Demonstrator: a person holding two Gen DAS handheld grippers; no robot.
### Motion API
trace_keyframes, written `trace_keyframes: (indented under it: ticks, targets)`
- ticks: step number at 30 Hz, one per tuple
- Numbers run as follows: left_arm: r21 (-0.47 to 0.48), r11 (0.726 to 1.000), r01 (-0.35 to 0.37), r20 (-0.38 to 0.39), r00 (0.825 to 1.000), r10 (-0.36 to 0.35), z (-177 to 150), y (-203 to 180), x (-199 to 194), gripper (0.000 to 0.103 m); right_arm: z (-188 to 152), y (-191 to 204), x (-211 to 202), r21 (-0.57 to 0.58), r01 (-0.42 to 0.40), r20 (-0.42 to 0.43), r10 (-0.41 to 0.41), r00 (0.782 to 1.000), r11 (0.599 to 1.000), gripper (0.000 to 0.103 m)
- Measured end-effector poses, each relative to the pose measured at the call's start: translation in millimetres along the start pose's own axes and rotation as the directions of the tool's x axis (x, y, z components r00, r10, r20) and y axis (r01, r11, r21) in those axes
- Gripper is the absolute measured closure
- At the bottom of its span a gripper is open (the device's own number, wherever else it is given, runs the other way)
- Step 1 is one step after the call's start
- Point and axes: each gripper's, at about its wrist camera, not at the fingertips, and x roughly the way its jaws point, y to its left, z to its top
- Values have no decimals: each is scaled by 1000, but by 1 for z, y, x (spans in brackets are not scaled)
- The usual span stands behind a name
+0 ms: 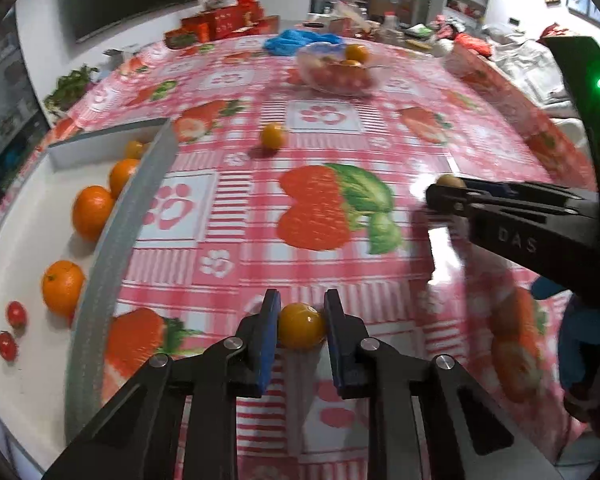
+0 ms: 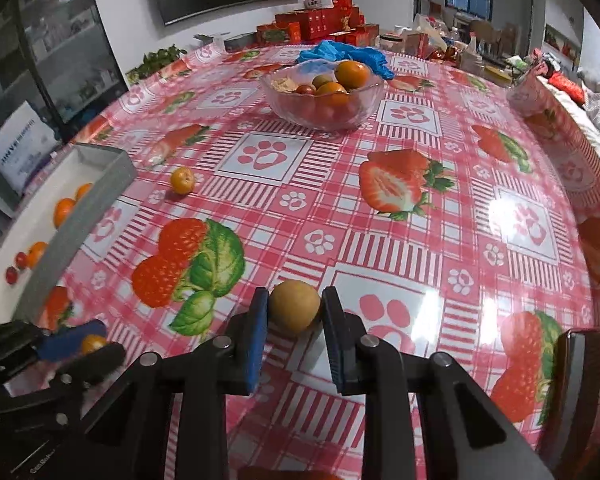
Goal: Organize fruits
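Note:
My left gripper (image 1: 302, 322) is shut on a small yellow-orange fruit (image 1: 302, 331), its blue pads pressed to both sides just above the tablecloth. My right gripper (image 2: 295, 312) is shut on a dull tan round fruit (image 2: 294, 306). In the left wrist view the right gripper (image 1: 446, 190) reaches in from the right with the tan fruit (image 1: 451, 181) at its tip. In the right wrist view the left gripper (image 2: 90, 342) sits at the lower left with its orange fruit (image 2: 93, 343). One small orange fruit (image 1: 272, 135) lies loose on the table.
A grey-walled white tray (image 1: 112, 236) at the left holds several oranges (image 1: 92, 212) and small red tomatoes (image 1: 16, 314). A glass bowl (image 2: 276, 92) of mixed fruit stands farther back, with blue gloves (image 2: 342, 54) and red boxes (image 2: 316, 24) behind it. A strawberry-print cloth (image 2: 420, 240) covers the table.

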Motion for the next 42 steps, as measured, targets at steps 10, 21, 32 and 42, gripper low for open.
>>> trace_keyframes:
  ticks: [10, 21, 32, 42]
  targets:
    - [4, 1000, 27, 74, 997, -28, 10, 9, -42, 79, 4, 4, -13, 46, -84, -27, 86, 996, 995, 74]
    - [-67, 994, -84, 156, 983, 93, 17, 83, -90, 79, 39, 68, -20, -23, -169, -33, 168, 985, 985, 74]
    - [-220, 959, -181, 113, 971, 210, 10, 170, -86, 79, 75, 181, -2, -176, -282, -94, 269, 959, 943, 74]
    - [-259, 943, -211, 63, 970, 234, 10, 206, -62, 79, 86, 240, 33, -251, -313, -183, 272, 945, 916, 74]
